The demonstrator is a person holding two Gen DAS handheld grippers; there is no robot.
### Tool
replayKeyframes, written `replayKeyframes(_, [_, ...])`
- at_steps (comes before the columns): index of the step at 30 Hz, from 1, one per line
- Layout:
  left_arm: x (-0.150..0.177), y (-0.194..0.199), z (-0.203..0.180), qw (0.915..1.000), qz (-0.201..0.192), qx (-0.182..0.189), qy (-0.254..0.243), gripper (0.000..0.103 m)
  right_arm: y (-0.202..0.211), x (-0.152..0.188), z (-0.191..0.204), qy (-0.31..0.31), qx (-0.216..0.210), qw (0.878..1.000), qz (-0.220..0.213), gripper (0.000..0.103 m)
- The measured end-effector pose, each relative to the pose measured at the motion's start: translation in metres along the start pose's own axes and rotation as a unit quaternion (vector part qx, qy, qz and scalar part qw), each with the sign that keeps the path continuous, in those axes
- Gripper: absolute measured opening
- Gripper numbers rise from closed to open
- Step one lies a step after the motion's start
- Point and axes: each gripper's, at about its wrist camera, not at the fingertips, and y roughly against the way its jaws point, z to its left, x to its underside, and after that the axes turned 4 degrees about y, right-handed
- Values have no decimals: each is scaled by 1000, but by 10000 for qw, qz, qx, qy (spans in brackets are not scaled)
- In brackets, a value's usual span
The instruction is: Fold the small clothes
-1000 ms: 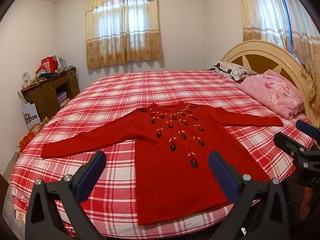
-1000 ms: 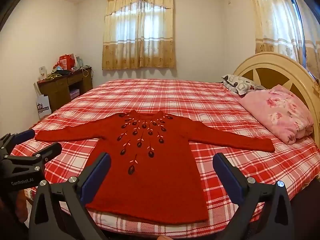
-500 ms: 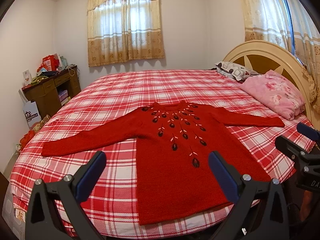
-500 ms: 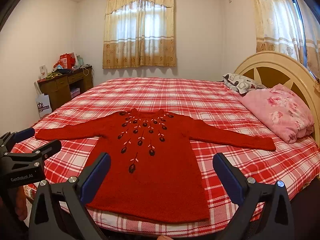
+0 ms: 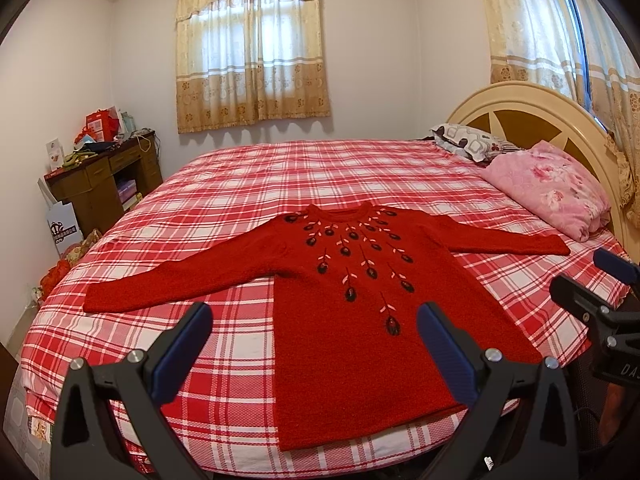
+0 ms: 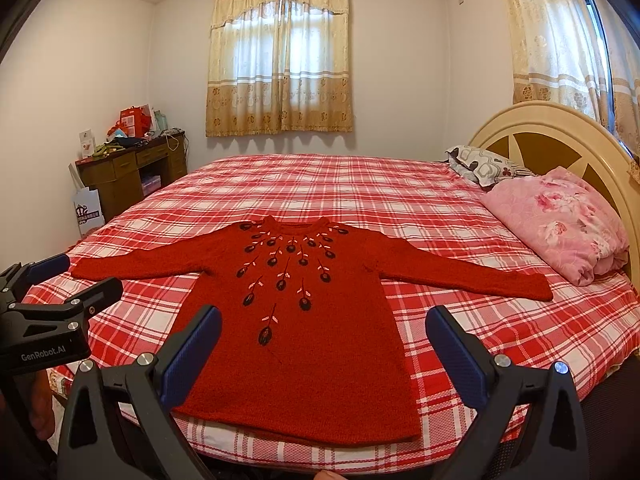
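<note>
Nothing's really moved in the last second: both tools, left [image 5: 314, 338] and right [image 6: 323, 340], still hover wide open and empty by the bed's [image 5: 320, 168] near edge. The sweater [image 6: 296, 320] lies flat, sleeves spread, so folding hasn't started; I'd guess a sleeve grab comes first. The right view shows the right cuff best, the left view the left cuff.

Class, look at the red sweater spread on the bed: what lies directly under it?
The red sweater lies flat on the red-and-white plaid bedspread, hem near the bed's front edge. The plaid shows all around it; whatever might lie beneath the knit is covered and cannot be seen.
</note>
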Motion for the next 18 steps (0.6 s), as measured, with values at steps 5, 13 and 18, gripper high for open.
replayKeyframes(5, [-1, 0, 2, 10000, -2, -14, 13, 103, 0, 2, 0, 2, -14, 10000, 8, 102])
replayKeyframes(13, [-2, 0, 3, 10000, -3, -16, 9, 103, 0, 2, 0, -3, -7, 10000, 10, 102])
replayKeyframes(18, [-2, -1, 4, 10000, 3, -18, 24, 103, 0, 2, 0, -2, -5, 10000, 6, 102])
